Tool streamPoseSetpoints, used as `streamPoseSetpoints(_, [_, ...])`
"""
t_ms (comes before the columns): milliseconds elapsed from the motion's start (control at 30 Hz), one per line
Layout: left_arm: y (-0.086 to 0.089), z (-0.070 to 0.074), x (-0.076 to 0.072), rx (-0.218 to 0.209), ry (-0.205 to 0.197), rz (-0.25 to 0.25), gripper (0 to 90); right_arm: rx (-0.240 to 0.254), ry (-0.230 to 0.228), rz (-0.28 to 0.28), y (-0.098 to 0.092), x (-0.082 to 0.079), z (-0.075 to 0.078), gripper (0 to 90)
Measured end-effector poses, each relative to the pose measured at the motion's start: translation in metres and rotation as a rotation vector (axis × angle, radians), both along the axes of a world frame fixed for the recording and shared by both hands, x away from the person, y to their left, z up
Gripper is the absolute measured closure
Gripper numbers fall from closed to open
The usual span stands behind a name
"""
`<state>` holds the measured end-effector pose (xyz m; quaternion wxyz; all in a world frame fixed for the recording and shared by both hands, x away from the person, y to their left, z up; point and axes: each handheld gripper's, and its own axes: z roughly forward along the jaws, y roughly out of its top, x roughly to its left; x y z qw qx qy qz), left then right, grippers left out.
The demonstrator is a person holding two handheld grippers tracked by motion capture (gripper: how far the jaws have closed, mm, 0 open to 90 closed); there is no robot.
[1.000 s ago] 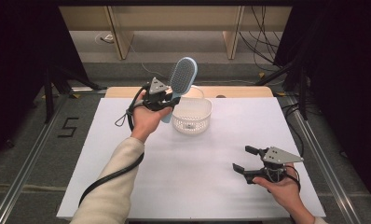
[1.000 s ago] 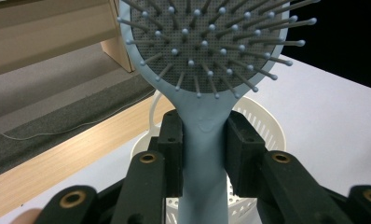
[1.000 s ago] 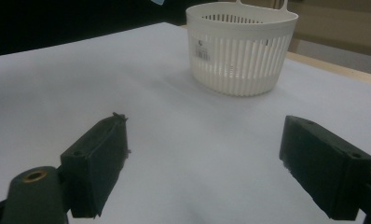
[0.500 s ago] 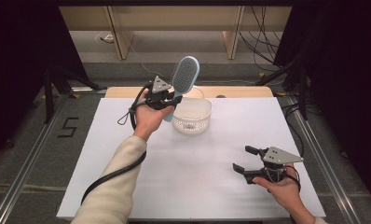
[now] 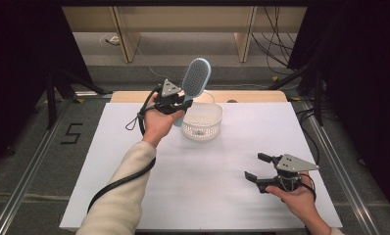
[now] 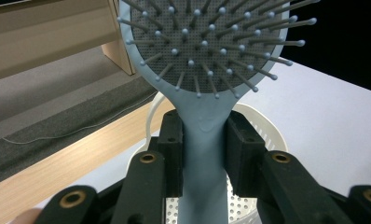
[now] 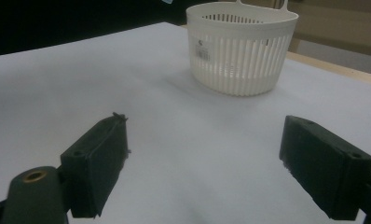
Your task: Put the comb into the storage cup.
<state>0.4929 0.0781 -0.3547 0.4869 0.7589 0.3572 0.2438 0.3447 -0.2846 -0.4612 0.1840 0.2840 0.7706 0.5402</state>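
Clamping the left gripper (image 5: 179,104) on the handle of the blue hairbrush (image 5: 195,78), near the table's (image 5: 134,147) far edge, head up and bristles facing the camera. Lowering it straight, handle first, into the white basket (image 5: 202,122) just beside, avoiding the rim. Resting the right gripper (image 5: 261,169) near the front right corner, jaws apart and holding nothing, leaving wide free room between.
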Motion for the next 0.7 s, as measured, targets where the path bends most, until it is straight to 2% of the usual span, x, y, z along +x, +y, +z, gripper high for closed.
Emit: streamPoseSetpoints(700, [-0.0056, 0.0027, 0.0050, -0.001, 0.002, -0.002, 70.0, 0.001, -0.001, -0.001, -0.0002, 0.0000, -0.0001, 16.4])
